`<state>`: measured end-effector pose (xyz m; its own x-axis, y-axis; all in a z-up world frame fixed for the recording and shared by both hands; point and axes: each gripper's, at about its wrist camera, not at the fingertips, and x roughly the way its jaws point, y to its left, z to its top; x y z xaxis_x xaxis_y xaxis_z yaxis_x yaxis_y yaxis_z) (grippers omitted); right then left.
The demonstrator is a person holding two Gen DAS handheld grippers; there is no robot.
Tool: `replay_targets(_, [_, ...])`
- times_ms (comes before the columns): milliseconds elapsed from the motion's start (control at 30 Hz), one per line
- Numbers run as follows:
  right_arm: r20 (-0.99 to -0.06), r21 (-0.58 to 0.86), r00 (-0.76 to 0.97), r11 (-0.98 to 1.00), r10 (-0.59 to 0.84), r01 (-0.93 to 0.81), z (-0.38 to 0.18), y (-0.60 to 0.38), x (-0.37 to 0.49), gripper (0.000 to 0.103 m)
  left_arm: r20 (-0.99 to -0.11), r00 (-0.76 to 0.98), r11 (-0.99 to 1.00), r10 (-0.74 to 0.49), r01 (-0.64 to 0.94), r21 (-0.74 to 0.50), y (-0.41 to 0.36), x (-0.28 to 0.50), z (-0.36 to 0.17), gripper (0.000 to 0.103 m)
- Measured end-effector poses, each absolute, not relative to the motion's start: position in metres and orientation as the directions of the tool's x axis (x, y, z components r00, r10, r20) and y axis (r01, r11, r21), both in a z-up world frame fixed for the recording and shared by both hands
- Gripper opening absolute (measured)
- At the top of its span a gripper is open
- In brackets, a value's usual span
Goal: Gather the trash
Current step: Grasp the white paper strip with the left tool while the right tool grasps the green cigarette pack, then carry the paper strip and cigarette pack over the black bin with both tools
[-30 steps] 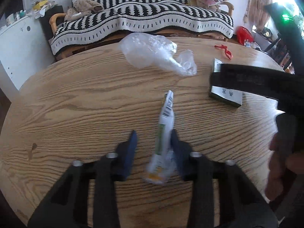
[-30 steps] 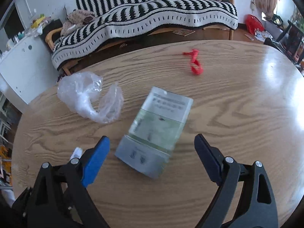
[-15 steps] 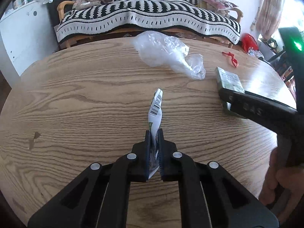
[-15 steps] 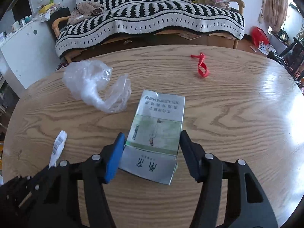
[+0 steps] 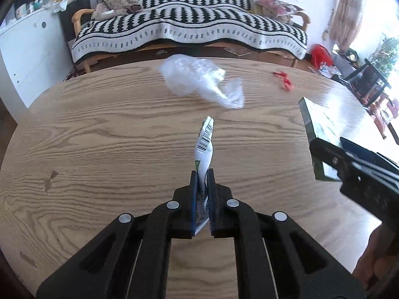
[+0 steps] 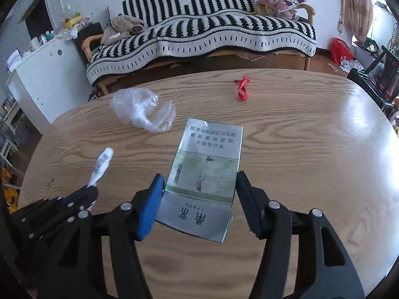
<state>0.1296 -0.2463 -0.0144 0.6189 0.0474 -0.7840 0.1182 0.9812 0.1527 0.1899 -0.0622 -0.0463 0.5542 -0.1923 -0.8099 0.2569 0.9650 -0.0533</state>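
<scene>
Clamping white wrapper [image 5: 204, 147]: left gripper [image 5: 201, 199] | right gripper [image 6: 198, 199] gripping silver-green box [image 6: 207, 169] | above table [image 6: 311, 149]

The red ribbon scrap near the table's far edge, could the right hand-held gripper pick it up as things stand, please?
Probably not yet: the right hand-held gripper is shut on the silver-green cigarette carton. The red ribbon scrap itself lies unobstructed.

We note both units are matte black plastic w/ open triangular cut-outs in the arms. Left hand-held gripper [image 5: 202, 174]: two black linkage arms per side, four round silver screw heads, pads [image 5: 193, 199] blue on inner face. Right hand-held gripper [image 6: 199, 184]: same build, silver screws at pivots; left pad [image 6: 150, 209] bright blue, right pad dark. Fingers of a hand [image 5: 371, 256] visible at frame edge; no sleeve seen.
</scene>
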Motion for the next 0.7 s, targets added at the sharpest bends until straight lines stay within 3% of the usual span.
replay_targets(700, [-0.75, 0.141, 0.654, 0.94, -0.104, 0.311, -0.001, -0.359, -0.031, 0.059, -0.791, 0.535, 0.916, -0.297, 0.393, -0.078, -0.154, 0.108, -0.016, 0.007])
